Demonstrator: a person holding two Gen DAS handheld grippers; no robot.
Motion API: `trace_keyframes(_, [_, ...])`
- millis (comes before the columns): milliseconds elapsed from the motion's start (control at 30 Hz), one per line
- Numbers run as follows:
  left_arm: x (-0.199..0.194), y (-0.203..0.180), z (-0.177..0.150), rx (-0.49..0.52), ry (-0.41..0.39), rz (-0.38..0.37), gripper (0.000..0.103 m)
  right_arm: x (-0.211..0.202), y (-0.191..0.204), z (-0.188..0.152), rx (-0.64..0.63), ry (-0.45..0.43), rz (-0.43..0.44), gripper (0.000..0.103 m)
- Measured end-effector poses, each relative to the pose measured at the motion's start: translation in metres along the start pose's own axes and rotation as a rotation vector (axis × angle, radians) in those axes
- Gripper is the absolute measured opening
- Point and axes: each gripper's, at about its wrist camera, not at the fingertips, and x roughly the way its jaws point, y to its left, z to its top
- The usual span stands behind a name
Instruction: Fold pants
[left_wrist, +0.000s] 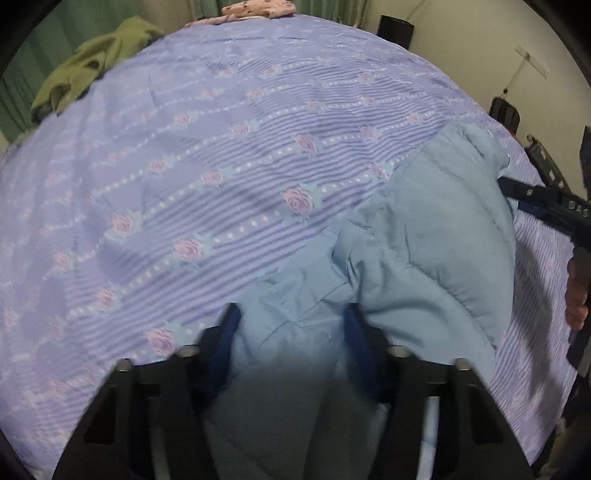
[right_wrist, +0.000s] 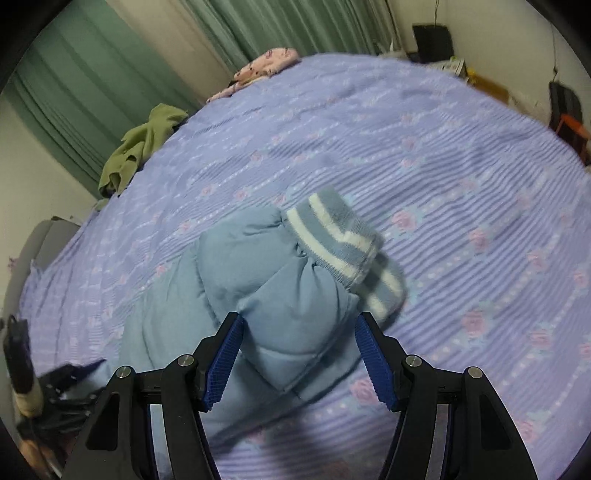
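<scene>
Pants (left_wrist: 424, 236), padded light blue, lie bunched on the bedspread (left_wrist: 221, 147) at 4 o'clock in the left wrist view, where the left gripper (left_wrist: 291, 325) straddles fabric, contact unclear, apparently to lift an edge; in the right wrist view the right gripper (right_wrist: 299, 332) brackets the leg below the striped cuffs (right_wrist: 332, 236) at 12 o'clock, pads not visibly pressing.

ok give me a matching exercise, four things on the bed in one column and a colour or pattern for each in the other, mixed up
Things:
1. padded pants
2. knit cuffs
3. crumpled garment
4. bedspread

Descriptions:
A. olive green
B. lilac with pink roses
C. plain light blue
D. blue and white stripes

Pairs: 1-C, 2-D, 3-A, 4-B
</scene>
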Motion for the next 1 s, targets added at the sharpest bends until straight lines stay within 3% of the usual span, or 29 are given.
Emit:
trace_keyframes(33, [0.001,0.0,-0.001,-0.016,-0.001,-0.009,0.025,0.004,-0.001,0.0,0.007,0.007,0.011,0.048])
trace_keyframes(100, [-0.003,0.0,-0.002,-0.029,-0.021,-0.011,0.013,0.007,-0.001,0.0,0.007,0.011,0.01,0.024])
trace_keyframes(133, [-0.006,-0.001,-0.002,-0.034,-0.036,-0.009,0.011,0.005,0.001,0.0,0.005,0.018,0.013,0.02])
trace_keyframes(267, [-0.012,0.001,0.013,-0.075,-0.08,0.019,0.01,-0.03,0.012,-0.001,-0.015,-0.081,-0.058,0.017])
trace_keyframes(367, [-0.002,0.003,0.022,-0.118,-0.059,0.053,0.012,-0.031,0.021,0.001,-0.041,-0.081,-0.136,0.018])
trace_keyframes(433, [0.001,0.003,0.025,-0.131,-0.054,0.114,0.029,-0.025,0.026,0.0,-0.066,-0.067,-0.199,0.021])
trace_keyframes(500, [-0.009,0.005,0.026,-0.144,-0.069,0.144,0.034,-0.029,0.032,-0.004,-0.1,-0.079,-0.257,0.044])
trace_keyframes(567, [-0.035,0.009,0.023,-0.155,-0.132,0.136,0.049,-0.047,0.039,-0.009,-0.14,-0.132,-0.303,0.063])
trace_keyframes(633, [-0.078,0.015,0.01,-0.169,-0.245,0.154,0.074,-0.074,0.051,-0.018,-0.172,-0.208,-0.289,0.068])
trace_keyframes(733, [-0.134,0.026,-0.022,-0.152,-0.363,0.172,0.081,-0.109,0.079,-0.036,-0.255,-0.246,-0.201,0.071])
trace_keyframes(800, [-0.166,0.037,-0.061,-0.152,-0.418,0.215,0.088,-0.121,0.098,-0.051,-0.299,-0.239,-0.127,0.073])
trace_keyframes(933, [-0.184,0.053,-0.127,-0.169,-0.401,0.312,0.089,-0.127,0.133,-0.098,-0.38,-0.149,0.019,0.074])
trace_keyframes(1000, [-0.181,0.067,-0.155,-0.216,-0.37,0.291,0.089,-0.123,0.145,-0.119,-0.407,-0.128,0.044,0.074])
